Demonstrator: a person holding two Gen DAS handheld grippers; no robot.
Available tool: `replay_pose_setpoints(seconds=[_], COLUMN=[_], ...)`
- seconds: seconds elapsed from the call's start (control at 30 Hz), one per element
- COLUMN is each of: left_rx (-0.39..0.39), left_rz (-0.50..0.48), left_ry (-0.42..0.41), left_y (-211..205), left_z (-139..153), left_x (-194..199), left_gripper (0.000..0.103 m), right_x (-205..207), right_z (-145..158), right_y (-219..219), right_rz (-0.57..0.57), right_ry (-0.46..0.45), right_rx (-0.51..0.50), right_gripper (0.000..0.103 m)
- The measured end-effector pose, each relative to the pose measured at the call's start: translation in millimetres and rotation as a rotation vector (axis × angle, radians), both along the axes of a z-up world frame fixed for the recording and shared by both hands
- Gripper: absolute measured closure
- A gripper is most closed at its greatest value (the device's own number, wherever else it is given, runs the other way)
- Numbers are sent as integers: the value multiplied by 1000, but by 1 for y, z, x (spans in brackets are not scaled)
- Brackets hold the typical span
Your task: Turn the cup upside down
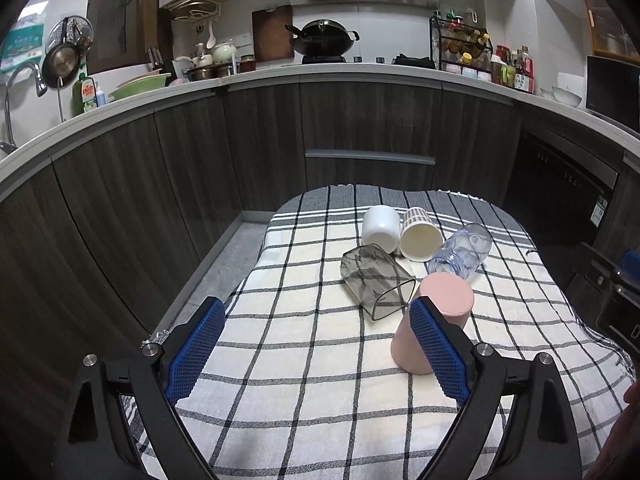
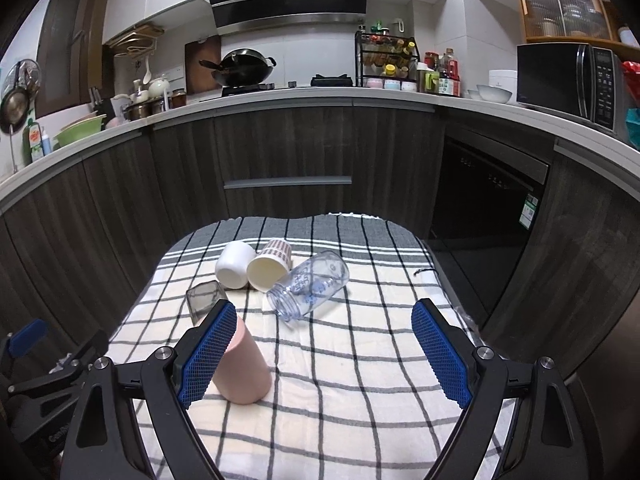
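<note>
Pink cup (image 1: 434, 330) lower right already stands inverted; both my grippers (image 1: 316, 348) (image 2: 324, 354) gape empty, so I'd pick another cup.

Right gripper (image 2: 324, 350) hanging over the checked cloth (image 2: 360, 360) on the surface, jaws spread wide with nothing between them. Pink cup (image 2: 244, 372) standing upside down, slightly tilted, just past the left blue pad (image 2: 206, 354). Farther back, lying on their sides: white cup (image 2: 234, 266), cream paper cup (image 2: 270, 266), clear bottle (image 2: 308, 288). Grey see-through tumbler (image 2: 202, 300) half hidden, probably lying down too.
</note>
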State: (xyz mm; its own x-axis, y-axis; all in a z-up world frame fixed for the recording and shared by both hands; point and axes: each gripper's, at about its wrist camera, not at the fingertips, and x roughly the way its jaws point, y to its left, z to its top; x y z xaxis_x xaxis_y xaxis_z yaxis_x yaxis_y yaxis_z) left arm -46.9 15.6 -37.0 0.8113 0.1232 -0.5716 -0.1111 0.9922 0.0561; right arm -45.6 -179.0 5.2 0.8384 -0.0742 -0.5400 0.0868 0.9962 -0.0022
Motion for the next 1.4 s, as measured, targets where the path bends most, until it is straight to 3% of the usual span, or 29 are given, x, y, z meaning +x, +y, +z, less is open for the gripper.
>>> replay_pose_setpoints(seconds=[0.67,1.4], left_rx=[7,-2], left_rz=[-6,-13], left_ry=[11,32], left_y=[-1,-1], left_z=[-6,-10], left_x=[0,3], left_gripper=[8,8], right_x=[-5,-1], right_z=[0,-5], right_y=[7,3], right_rz=[-20,-22], right_ry=[-33,-10], right_rx=[-82,-68], right_gripper=[14,14])
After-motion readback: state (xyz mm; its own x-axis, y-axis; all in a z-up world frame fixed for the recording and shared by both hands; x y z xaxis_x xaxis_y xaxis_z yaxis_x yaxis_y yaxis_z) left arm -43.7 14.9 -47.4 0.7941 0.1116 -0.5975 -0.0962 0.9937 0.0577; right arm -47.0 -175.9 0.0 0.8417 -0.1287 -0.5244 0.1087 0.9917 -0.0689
